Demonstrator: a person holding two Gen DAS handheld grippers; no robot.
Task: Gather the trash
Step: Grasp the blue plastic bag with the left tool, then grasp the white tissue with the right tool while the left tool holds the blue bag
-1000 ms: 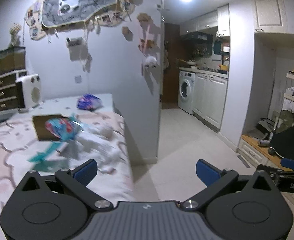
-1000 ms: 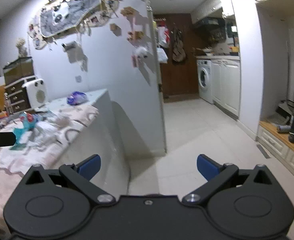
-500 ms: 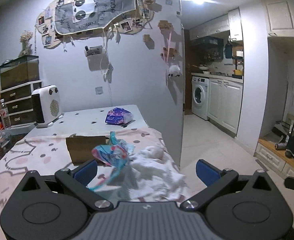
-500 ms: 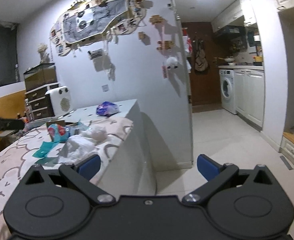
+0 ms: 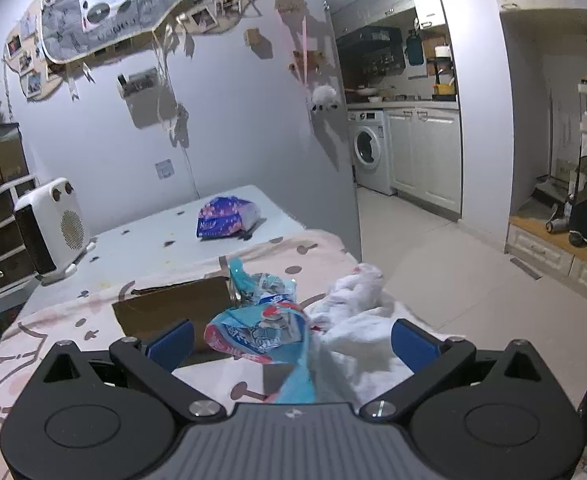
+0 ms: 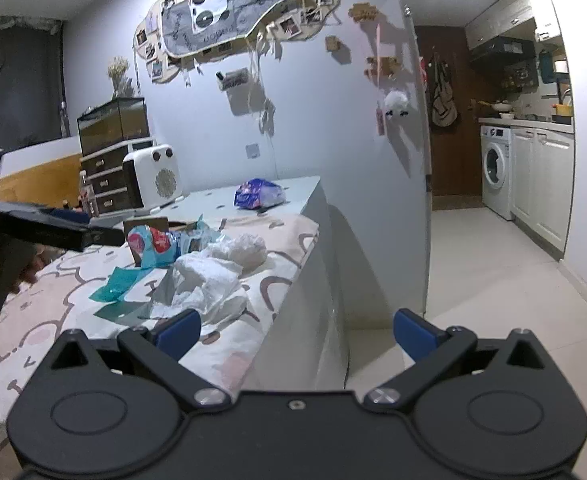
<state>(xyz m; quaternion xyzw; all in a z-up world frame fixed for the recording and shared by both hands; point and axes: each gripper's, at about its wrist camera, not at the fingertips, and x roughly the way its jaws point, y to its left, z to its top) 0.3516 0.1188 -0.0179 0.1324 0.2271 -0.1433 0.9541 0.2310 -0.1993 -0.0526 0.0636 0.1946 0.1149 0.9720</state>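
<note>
Tabletop [image 5: 141,240] first: long surface against the wall, near half under a pink patterned cloth [image 5: 53,320], far half bare and pale. White fan heater [image 5: 53,228] stands at the far left edge of the bare part; purple tissue pack [image 5: 227,216] lies alone further right on the same bare part.

Trash sits in one cluster on the cloth, near the right edge of the tabletop. Brown cardboard box [image 5: 169,310] at the back left of the cluster. White crumpled plastic bag [image 6: 209,276] on the right side, a rounder white wad at its far end. Blue-and-red snack wrapper [image 5: 257,330] lies against the front of the box, touching the white bag. Teal torn film strips [image 6: 119,286] lie flat on the cloth just in front of the wrapper.

My left tongs [image 5: 293,340]: blue pads wide apart, nothing between them being gripped. Wrapper sits in the gap between the pads in the left wrist view; can't tell if they're level with it or above it.

My right tongs [image 6: 295,330]: also spread wide, empty, out past the right edge of the tabletop, left pad [image 6: 177,330] over the near edge of the white bag, right pad over the floor.
</note>
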